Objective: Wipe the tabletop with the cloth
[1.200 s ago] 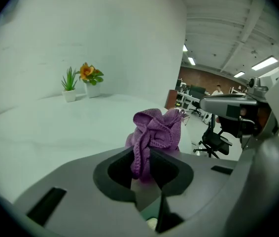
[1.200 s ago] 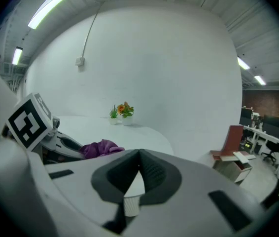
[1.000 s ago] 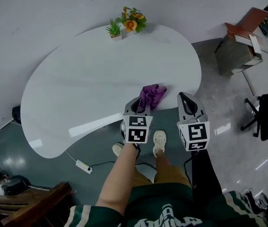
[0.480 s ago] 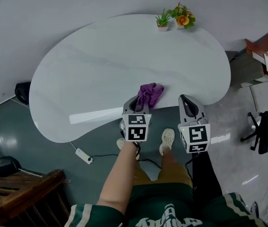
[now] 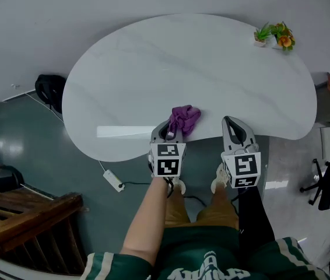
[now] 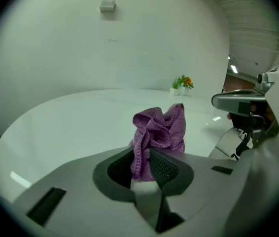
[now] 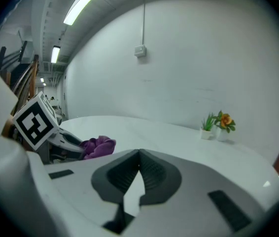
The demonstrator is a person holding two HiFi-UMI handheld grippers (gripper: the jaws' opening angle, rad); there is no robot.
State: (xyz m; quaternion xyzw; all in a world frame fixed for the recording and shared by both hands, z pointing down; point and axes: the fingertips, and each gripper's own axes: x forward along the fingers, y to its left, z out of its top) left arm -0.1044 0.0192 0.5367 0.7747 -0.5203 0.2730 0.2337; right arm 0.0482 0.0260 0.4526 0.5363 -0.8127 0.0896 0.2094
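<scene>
Left gripper (image 6: 142, 164): jaws pinched tight on the bunched purple cloth (image 5: 185, 119), at the surface's (image 5: 211, 63) 6 o'clock edge. Right gripper (image 7: 138, 169): jaws closed, empty. Best press the cloth flat, then sweep overlapping strokes toward 12 o'clock.

A crumpled purple cloth (image 5: 185, 119) sits near the front edge of the white kidney-shaped tabletop (image 5: 171, 63), at the tip of the left gripper (image 5: 173, 130). The right gripper (image 5: 231, 122) hangs beside it. Two small potted plants (image 5: 276, 35) stand at the far right edge.
</scene>
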